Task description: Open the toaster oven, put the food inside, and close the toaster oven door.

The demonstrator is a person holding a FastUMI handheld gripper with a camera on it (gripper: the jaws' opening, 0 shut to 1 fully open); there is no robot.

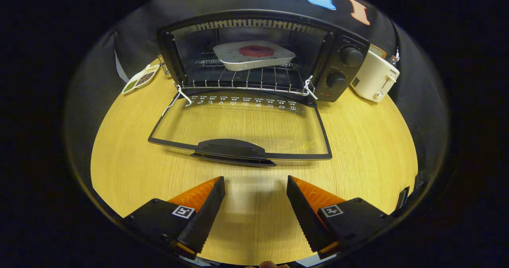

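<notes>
The black toaster oven (pixel 338 67) stands at the far side of the wooden table, its glass door (pixel 242 127) folded flat down toward me. On the wire rack (pixel 246 81) inside rests a white tray (pixel 254 55) with a round red piece of food (pixel 256 51) on it. The door handle (pixel 230 148) lies just ahead of my fingers. My gripper (pixel 255 186) is open over the table, short of the handle, with nothing between its fingers.
A white toaster (pixel 373 79) stands right of the oven. A small white divided dish of seeds (pixel 141 78) lies left of it. The wooden table (pixel 366 148) spreads to both sides of the open door.
</notes>
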